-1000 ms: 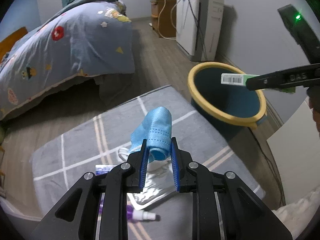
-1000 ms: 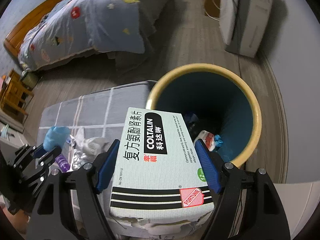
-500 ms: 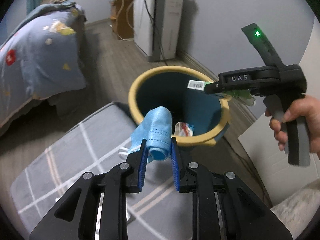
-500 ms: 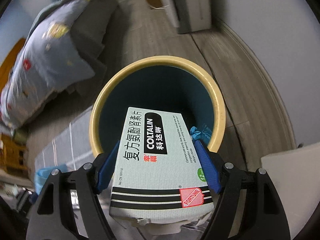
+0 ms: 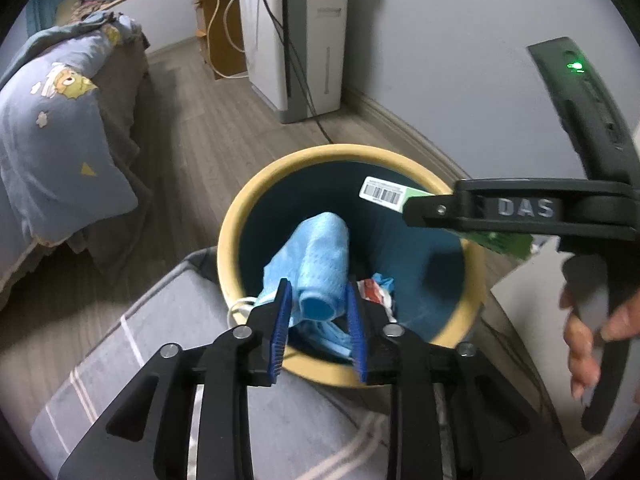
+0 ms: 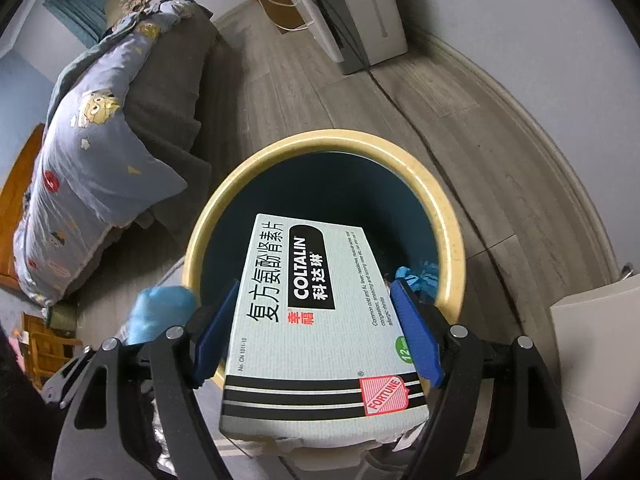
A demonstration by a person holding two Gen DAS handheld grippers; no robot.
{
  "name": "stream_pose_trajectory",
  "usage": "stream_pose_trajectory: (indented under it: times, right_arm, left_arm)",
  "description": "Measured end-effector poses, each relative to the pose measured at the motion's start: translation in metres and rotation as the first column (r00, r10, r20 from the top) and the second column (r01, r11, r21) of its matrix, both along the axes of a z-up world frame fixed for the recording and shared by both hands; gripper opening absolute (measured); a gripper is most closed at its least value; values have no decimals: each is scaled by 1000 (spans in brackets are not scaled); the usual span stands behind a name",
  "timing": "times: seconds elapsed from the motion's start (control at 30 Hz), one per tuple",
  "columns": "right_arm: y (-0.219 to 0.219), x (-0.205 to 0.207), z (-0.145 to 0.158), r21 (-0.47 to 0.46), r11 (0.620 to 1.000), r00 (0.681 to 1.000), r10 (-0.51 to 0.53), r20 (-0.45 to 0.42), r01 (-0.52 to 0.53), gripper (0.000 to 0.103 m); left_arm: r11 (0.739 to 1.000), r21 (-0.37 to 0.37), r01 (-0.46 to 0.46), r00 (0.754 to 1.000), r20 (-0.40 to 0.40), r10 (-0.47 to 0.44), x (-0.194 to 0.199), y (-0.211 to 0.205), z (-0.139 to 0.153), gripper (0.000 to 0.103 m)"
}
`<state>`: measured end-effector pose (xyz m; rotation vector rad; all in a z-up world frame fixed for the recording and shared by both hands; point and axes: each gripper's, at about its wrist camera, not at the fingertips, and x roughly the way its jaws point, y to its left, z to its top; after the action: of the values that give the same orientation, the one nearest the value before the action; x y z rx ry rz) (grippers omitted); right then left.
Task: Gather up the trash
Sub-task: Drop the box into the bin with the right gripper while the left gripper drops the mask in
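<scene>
The trash bin (image 5: 472, 308), a round bucket with a thick cream-yellow rim and a smooth dark teal inside, stands on the grey wood-plank floor (image 5: 208, 132) against the edge of a grey cushion (image 5: 120, 364) with pale crossing stripes. Both pieces of trash hang over its mouth. Largest around it is the bed (image 6: 96, 148), covered with a soft blue quilt printed with cartoon figures; at the far wall stands a tall white appliance (image 5: 296, 36) with cables running down to the floor, and next to it a small wooden cabinet (image 5: 218, 36). At the bottom of the bin some crumpled wrappers (image 5: 374, 290) already lie (red, white and blue ones). The medicine box (image 6: 320, 320), a flat cardboard carton with black stripes, Chinese print and the word COLTALIN, is clenched across its width between the blue pads of the right gripper (image 6: 316, 334), above the inner part of the bin. The face mask (image 5: 316, 264), a light blue rolled piece of woven-looking fabric, sits between the ribbed blue pads of the left gripper (image 5: 318, 328); its jaws have just been opening, and the pads now stand slightly off the mask, so it lies loose there. A hand (image 5: 588, 340) at the right edge holds the handle of the right gripper.
</scene>
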<state>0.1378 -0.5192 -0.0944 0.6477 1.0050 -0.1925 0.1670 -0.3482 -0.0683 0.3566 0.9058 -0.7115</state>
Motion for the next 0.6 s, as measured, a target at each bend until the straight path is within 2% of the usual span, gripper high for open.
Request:
stream_pose_trajectory:
  times: [0.03,0.07,0.1,0.23,0.27,0.37,0.43,0.6]
  right_arm:
    - [1,1,-1,8,1000,1000,5,5,-5,76]
    - [2,4,-1,14,1000,1000,7,7,-7,76]
    - [2,5,-2,23,1000,1000,9,10,-9,76]
    - [8,10,0,35,999,1000,23,19,-24,78]
    - [9,11,1,26,999,1000,26,17,-27,83]
    - [11,11,5,-7,1000,999,31,21,-31,88]
    - [13,10,8,-22,999,999,33,19,-32,93]
    - [21,8,17,-59,997,999,47,10,-46,96]
  left_arm:
    - [1000,1,-7,1000,3,7,3,0,0,47]
    - [1000,1,-18,1000,9,18,4,1,-1,70]
    - [999,-1,-34,999,24,34,4,2,-1,76]
    - [998,-10,-62,998,19,62,6,13,-4,80]
    - [998,-8,-68,997,20,69,7,16,-4,84]
    - [995,-4,-96,995,35,96,8,28,-2,90]
    - [994,-5,-111,993,39,111,7,38,1,92]
    - [989,-16,-145,989,28,146,-1,64,8,93]
